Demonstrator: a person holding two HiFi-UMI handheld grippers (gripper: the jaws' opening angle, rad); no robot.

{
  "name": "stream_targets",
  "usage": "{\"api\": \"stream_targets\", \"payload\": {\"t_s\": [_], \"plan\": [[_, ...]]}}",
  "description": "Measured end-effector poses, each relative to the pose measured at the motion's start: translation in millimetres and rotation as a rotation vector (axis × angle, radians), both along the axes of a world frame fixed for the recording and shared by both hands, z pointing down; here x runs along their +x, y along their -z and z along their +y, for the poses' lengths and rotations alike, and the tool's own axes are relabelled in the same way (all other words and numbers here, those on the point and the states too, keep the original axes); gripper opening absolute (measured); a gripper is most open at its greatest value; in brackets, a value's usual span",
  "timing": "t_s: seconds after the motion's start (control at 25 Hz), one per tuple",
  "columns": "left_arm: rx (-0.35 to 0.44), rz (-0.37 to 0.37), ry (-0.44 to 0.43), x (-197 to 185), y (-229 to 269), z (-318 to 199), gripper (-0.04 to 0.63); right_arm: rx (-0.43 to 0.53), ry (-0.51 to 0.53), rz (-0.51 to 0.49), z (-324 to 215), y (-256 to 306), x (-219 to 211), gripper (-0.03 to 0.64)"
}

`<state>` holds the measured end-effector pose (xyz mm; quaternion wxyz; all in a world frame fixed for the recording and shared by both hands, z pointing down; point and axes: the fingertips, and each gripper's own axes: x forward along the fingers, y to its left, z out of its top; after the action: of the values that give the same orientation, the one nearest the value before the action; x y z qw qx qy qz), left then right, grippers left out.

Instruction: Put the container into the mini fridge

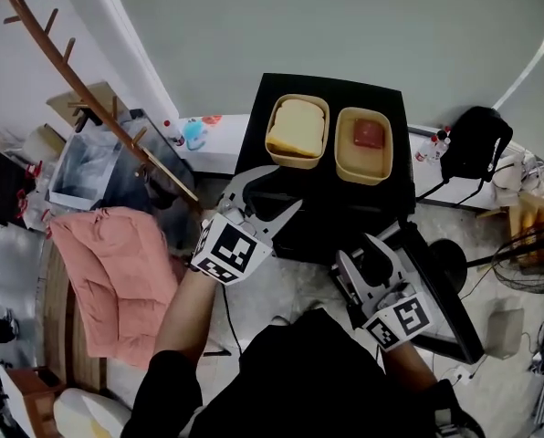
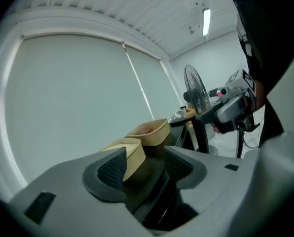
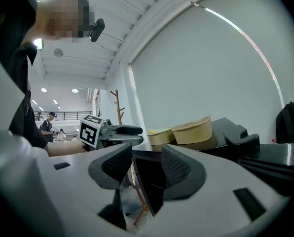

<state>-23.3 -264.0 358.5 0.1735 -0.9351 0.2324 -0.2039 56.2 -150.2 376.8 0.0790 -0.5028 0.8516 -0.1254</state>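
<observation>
Container point(image 1: 297, 130): sitting on top of the mini fridge point(image 1: 331, 89), dead ahead of my left tool and near (its twin point(image 1: 363, 144) sits just beside it on the right).
Left tool point(image 1: 277, 192): jaws apart, gripping nothing.
Right tool point(image 1: 371, 261): jaws parted, empty, lower by the fridge front.
Nearer hand: left.

- We list one black mini fridge top point(image 1: 332, 88), bearing two items.
- Yellow-filled container point(image 1: 298, 131): tan tub, on the left.
- Red-filled container point(image 1: 363, 145): tan tub, just beside it.

near container point(image 2: 136, 153): partly behind left hand-held gripper point(image 2: 144, 168) | far container point(image 2: 154, 132): contents unclear
</observation>
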Motion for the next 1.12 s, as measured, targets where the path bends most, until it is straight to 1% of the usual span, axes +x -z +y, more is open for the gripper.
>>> {"api": "stream_targets", "payload": {"t_s": [0.08,0.2,0.32,0.44,0.52,0.64,0.76,0.92,1.0,1.12], "plan": [[0.048,-0.083,-0.004,2,-1,-11,0.248,0.006,0.010,-0.010,-2,0,2,0.199],[0.105,-0.185,-0.011,6,-2,-27,0.245,0.014,0.029,-0.021,-7,0,3,0.197],[0.112,-0.296,-0.010,6,-12,-42,0.237,0.017,0.048,-0.035,-11,1,3,0.195],[0.145,-0.413,-0.017,5,-22,-49,0.197,0.018,0.064,-0.045,-14,1,2,0.193],[0.178,-0.462,-0.009,5,-24,-52,0.141,0.019,0.072,-0.048,-15,0,1,0.193],[0.207,-0.492,0.004,6,-21,-55,0.064,0.020,0.081,-0.051,-18,-1,2,0.192],[0.230,-0.526,-0.013,8,-19,-52,0.051,0.020,0.090,-0.049,-19,-1,1,0.189],[0.225,-0.501,-0.043,9,-16,-34,0.037,0.010,0.123,-0.040,-15,-2,-9,0.186],[0.223,-0.493,-0.057,6,-15,-24,0.037,-0.019,0.156,-0.071,-12,-4,-18,0.186],[0.216,-0.471,-0.086,0,-13,-4,0.037,-0.105,0.217,-0.192,-12,-7,-29,0.187]]}}
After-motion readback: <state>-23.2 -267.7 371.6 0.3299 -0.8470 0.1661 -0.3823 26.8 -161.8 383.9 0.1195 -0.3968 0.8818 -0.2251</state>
